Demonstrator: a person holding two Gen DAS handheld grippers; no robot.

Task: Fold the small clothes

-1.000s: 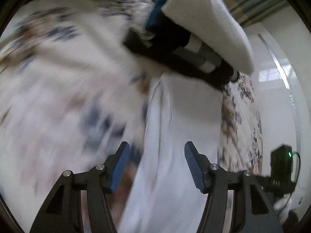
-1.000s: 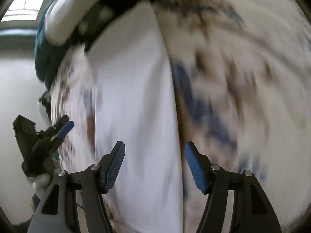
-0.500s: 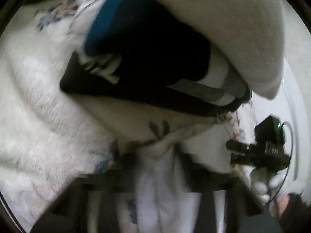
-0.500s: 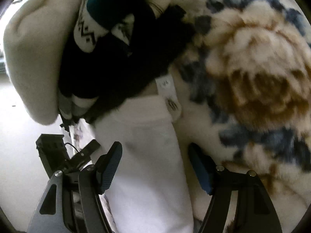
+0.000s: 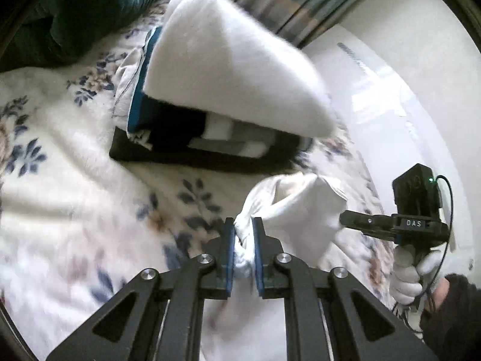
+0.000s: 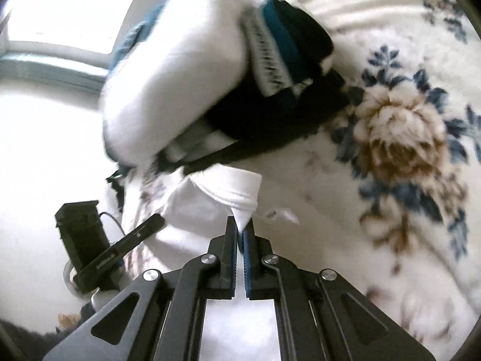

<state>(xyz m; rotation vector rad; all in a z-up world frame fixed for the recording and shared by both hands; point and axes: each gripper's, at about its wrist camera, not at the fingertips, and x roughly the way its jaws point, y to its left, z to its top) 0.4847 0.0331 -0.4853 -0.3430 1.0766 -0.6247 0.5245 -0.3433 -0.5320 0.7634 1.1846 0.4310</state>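
Observation:
A small white garment (image 5: 300, 210) lies on a floral fleece blanket (image 5: 75, 180). My left gripper (image 5: 243, 228) is shut on one bunched corner of it. My right gripper (image 6: 240, 228) is shut on the opposite corner of the white garment (image 6: 216, 198), near its stitched hem. The cloth hangs slack and partly folded between the two grippers. The right gripper also shows at the right of the left wrist view (image 5: 345, 221), and the left gripper at the lower left of the right wrist view (image 6: 156, 219).
A stack of folded clothes (image 5: 210, 120), black, teal and striped with a thick white fleece piece on top, lies just beyond the garment; it also shows in the right wrist view (image 6: 240, 75). A dark teal pillow (image 5: 75, 9) sits far left. The bed edge and pale floor (image 5: 405, 105) are at the right.
Both grippers were open above the flat white garment. They have since closed on its two corners and drawn back, lifting the end of the cloth off the blanket.

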